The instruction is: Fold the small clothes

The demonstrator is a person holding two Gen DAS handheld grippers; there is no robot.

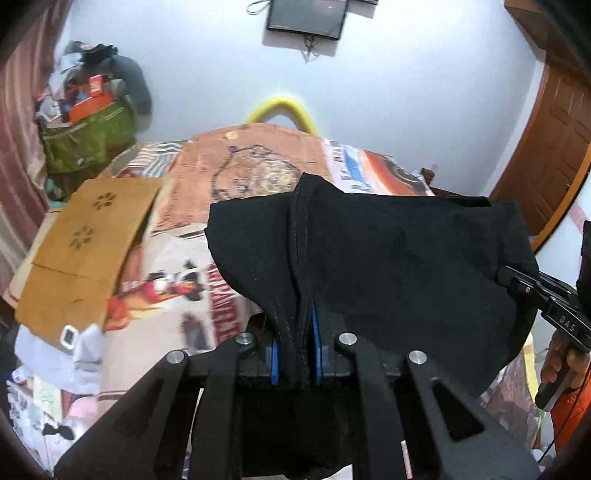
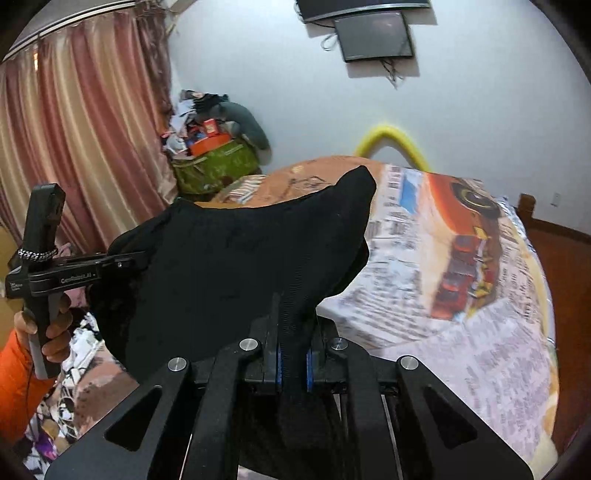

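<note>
I hold a black garment (image 1: pixel 388 266) up in the air above the bed (image 1: pixel 192 280), stretched between my two grippers. My left gripper (image 1: pixel 295 354) is clamped on one seamed edge of the cloth; the stitched hem runs down between its blue pads (image 1: pixel 317 350), which press it from both sides. My right gripper (image 2: pixel 291 363) is closed the same way on the opposite edge, a ribbed band of the fabric pinched between its pads (image 2: pixel 309 369). From the left wrist view the right gripper (image 1: pixel 517 282) shows at the far right, biting the garment's side, with my hand (image 1: pixel 561 358) and an orange sleeve (image 1: pixel 572 402) below it. From the right wrist view the left gripper (image 2: pixel 125 264) shows at the left, its tips buried in the cloth, my hand (image 2: pixel 55 332) around its handle. The garment (image 2: pixel 229 266) sags a little between the two grips, one corner standing up in a point. Below lies a printed bedspread (image 2: pixel 443 258); a sheet of cardboard (image 1: pixel 85 243) rests on the bed's left side. A curtain (image 2: pixel 74 129) hangs at the left, a screen (image 2: pixel 373 35) is on the wall, and a green bag (image 2: pixel 218 166) stuffed with things stands in the corner.
</note>
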